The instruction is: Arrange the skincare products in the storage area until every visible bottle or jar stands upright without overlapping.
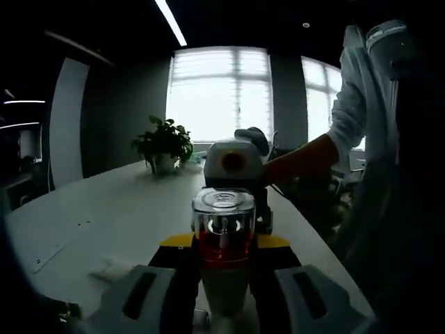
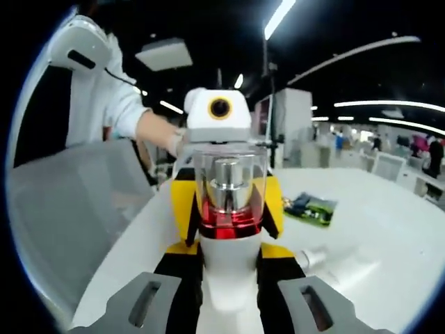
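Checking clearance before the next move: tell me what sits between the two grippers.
A bottle with a clear cap and red liquid stands between the left gripper and the right gripper, both closed on it. Both gripper views show it, with nothing else between.

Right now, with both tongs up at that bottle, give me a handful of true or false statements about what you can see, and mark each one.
1. The bottle has a clear cap and red liquid below it. True.
2. The bottle lies flat on the table. False: it stands upright, between the jaws of the left tongs and the right tongs.
3. A potted plant stands at the far end of the table by the window. True.
4. The table is black. False: it is white.
5. A green item lies on the table in the right gripper view. True.
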`<state>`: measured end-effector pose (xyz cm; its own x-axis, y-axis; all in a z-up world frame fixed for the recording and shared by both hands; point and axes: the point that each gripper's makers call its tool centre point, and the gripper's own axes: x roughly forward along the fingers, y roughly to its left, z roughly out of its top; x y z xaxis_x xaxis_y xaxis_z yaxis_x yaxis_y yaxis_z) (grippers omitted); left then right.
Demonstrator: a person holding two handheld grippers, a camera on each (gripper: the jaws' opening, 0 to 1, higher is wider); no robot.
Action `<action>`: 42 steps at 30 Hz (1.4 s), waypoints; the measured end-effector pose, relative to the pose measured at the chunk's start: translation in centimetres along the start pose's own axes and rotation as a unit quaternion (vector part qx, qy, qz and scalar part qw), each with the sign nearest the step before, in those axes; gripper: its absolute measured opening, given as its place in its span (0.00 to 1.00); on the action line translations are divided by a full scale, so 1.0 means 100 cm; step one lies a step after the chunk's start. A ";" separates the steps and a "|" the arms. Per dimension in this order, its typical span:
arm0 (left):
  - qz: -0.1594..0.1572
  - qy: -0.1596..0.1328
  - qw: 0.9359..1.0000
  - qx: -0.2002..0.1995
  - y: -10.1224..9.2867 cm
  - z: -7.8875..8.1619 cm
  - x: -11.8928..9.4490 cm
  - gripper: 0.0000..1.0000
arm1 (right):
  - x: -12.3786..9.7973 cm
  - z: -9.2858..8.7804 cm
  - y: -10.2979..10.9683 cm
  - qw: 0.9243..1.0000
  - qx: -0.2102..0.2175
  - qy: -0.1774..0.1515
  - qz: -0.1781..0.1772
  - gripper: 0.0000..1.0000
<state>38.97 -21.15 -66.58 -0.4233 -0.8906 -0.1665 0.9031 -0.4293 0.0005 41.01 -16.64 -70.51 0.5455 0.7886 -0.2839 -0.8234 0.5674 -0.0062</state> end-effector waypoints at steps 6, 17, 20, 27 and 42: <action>0.010 -0.002 1.000 0.011 0.001 0.003 0.003 0.23 | 0.001 0.000 -0.010 1.000 -0.008 0.002 -0.008 0.22; -0.005 0.002 1.000 0.017 0.003 0.007 0.004 0.24 | 0.001 0.001 -0.019 0.999 0.003 0.000 -0.045 0.22; -0.007 0.007 1.000 0.013 0.006 0.005 0.004 0.24 | 0.000 0.000 -0.020 0.999 0.009 -0.003 -0.048 0.23; 0.004 -0.023 1.000 -0.012 0.012 0.013 0.001 0.24 | 0.000 0.001 -0.019 0.999 0.011 0.000 -0.046 0.23; 0.006 -0.029 0.999 -0.017 0.012 0.019 -0.002 0.24 | -0.002 0.007 -0.016 1.000 0.007 -0.007 -0.025 0.23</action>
<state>40.03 -21.75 -64.68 -0.4148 -0.9034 -0.1089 0.9098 -0.4140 -0.0309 42.34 -17.49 -69.75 0.5881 0.7625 -0.2696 -0.7930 0.6092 -0.0066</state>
